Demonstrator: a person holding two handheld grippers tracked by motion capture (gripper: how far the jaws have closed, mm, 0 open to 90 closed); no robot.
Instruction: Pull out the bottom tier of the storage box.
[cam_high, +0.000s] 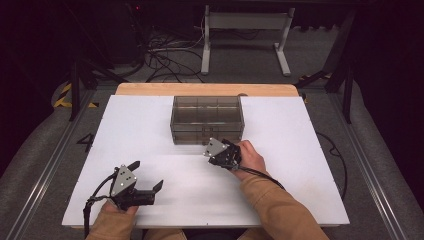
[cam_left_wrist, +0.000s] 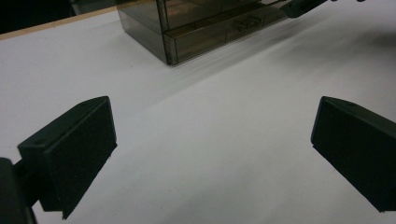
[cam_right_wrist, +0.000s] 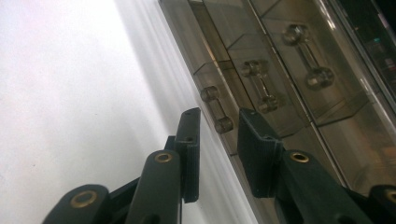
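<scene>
A smoky transparent drawer box (cam_high: 207, 120) stands in the middle of the white table (cam_high: 135, 130). My right gripper (cam_high: 223, 148) is tilted and sits right at the box's lower front. In the right gripper view, the right gripper (cam_right_wrist: 218, 116) is open by a narrow gap. A clear bar handle (cam_right_wrist: 217, 109) of the nearest drawer lies just at its fingertips (cam_right_wrist: 190, 121), not clamped. Two more handles (cam_right_wrist: 259, 86) show further along the box front. My left gripper (cam_high: 146, 175) rests near the table's front left, wide open with nothing in it. The left gripper (cam_left_wrist: 210, 154) faces the box (cam_left_wrist: 205, 23) across bare table.
A wooden strip (cam_high: 207, 89) edges the table's far side. Beyond it, a white desk frame (cam_high: 245, 35) and loose cables (cam_high: 165, 55) lie on the floor. Metal rails (cam_high: 50, 165) run along both sides of the table. The right gripper's cable (cam_high: 260, 174) trails over the sleeve.
</scene>
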